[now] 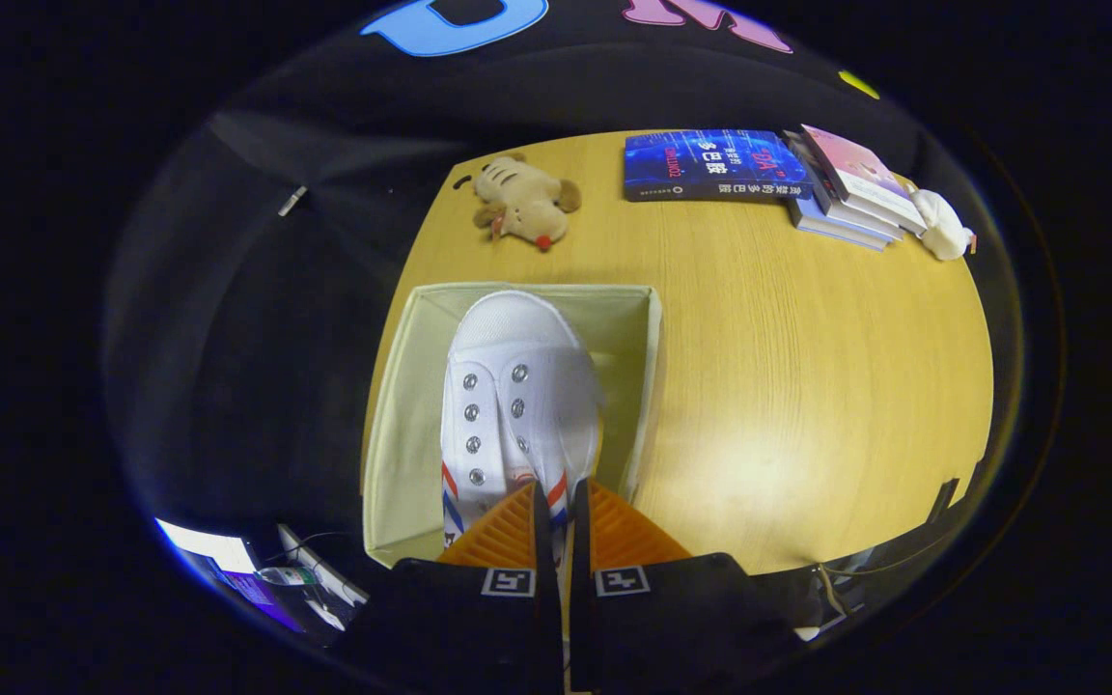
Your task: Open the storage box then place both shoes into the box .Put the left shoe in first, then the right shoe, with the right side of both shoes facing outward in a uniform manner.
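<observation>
We saw the gripper (556, 502) with its fingers clenched on the heel of a white shoe (517, 386), held over the open box (402, 386) on the desk (807, 386).

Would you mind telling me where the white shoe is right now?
In the gripper view, the white shoe is pinched at its heel end by the tool, toe pointing away over the open storage box on the table.

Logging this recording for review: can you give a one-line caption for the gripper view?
Tongs shut on a white shoe, holding it over the open storage box on a wooden table.
</observation>
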{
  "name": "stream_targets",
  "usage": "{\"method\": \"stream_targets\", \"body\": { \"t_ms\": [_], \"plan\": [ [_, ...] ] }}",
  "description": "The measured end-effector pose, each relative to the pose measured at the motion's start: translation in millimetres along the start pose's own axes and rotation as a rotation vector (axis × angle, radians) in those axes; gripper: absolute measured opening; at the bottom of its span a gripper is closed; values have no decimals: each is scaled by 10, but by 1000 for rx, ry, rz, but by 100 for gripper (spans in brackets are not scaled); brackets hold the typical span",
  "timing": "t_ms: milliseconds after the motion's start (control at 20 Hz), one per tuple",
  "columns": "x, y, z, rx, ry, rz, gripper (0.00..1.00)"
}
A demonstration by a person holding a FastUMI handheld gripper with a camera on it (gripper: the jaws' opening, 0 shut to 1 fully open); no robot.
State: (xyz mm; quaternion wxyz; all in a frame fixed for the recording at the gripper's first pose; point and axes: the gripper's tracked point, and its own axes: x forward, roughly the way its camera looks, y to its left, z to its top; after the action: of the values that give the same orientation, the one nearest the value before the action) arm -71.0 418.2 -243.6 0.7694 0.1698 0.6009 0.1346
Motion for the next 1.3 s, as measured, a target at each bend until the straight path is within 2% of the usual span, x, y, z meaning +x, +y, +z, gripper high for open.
{"method": "stream_targets", "body": {
  "t_ms": [100, 150, 300, 350, 500, 600, 650, 800, 1100, 1300],
  "plan": [
    [42, 60, 51, 24, -14, 18, 18],
    [11, 13, 133, 11, -46, 1, 31],
    [-26, -4, 246, -43, -86, -15, 45],
    [-29, 22, 253, -41, -89, -8, 56],
    [-84, 93, 253, -43, -96, 20, 75],
    [-171, 157, 321, -46, -136, 49, 89],
    [-261, 167, 397, -70, -178, 64, 99],
    [-436, 117, 572, -121, -308, 72, 99],
    [-924, -62, 871, -104, -504, 103, 99],
    [-1408, -403, 1209, -111, -666, 68, 99]
  ]
}}
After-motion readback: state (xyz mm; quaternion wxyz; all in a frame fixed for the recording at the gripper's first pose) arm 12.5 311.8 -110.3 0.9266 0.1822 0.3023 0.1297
